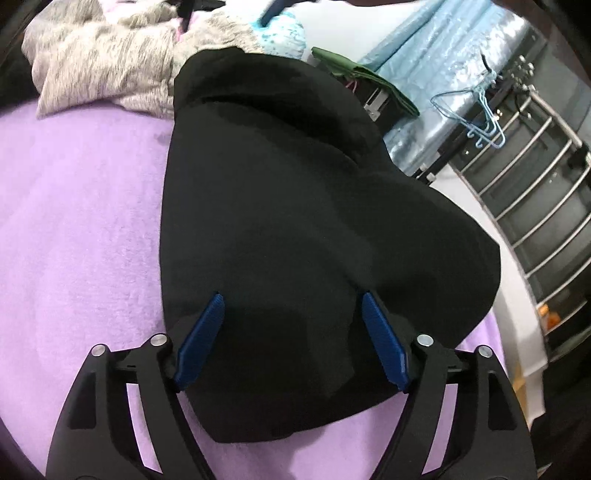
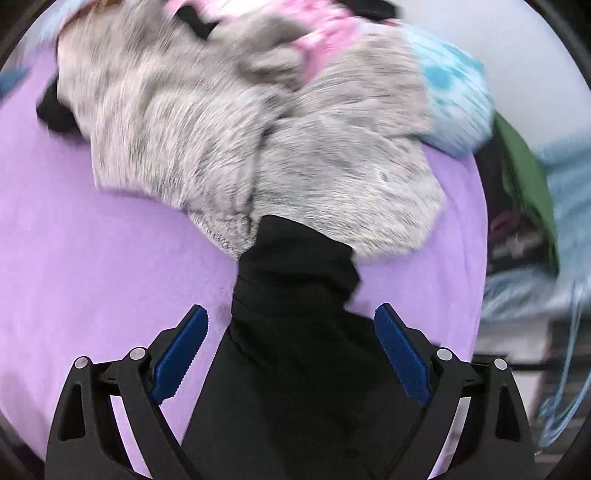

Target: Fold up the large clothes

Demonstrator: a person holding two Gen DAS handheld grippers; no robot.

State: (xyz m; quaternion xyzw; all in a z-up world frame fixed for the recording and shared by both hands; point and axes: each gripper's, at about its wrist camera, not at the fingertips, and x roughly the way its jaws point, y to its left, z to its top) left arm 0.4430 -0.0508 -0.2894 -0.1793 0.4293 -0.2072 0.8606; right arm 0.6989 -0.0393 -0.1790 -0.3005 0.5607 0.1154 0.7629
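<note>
A large black garment point(image 1: 295, 206) lies on the purple blanket point(image 1: 74, 221), stretching from near to far. My left gripper point(image 1: 293, 299) is open just above its near end, blue pads point(image 1: 201, 339) spread wide over the cloth. In the right wrist view a narrower part of the black garment point(image 2: 295, 295) runs up between the fingers of my right gripper point(image 2: 291, 314), which is open, with pads point(image 2: 402, 354) on either side of the fabric and not closed on it. That view is motion-blurred.
A heap of grey mottled clothes point(image 2: 221, 129) with pink point(image 2: 317, 33) and light blue pieces point(image 2: 454, 92) lies at the far end of the blanket point(image 2: 74, 240). Right of the bed: a green cloth point(image 1: 369, 77), blue hangers point(image 1: 476, 114), a metal rack point(image 1: 535, 192).
</note>
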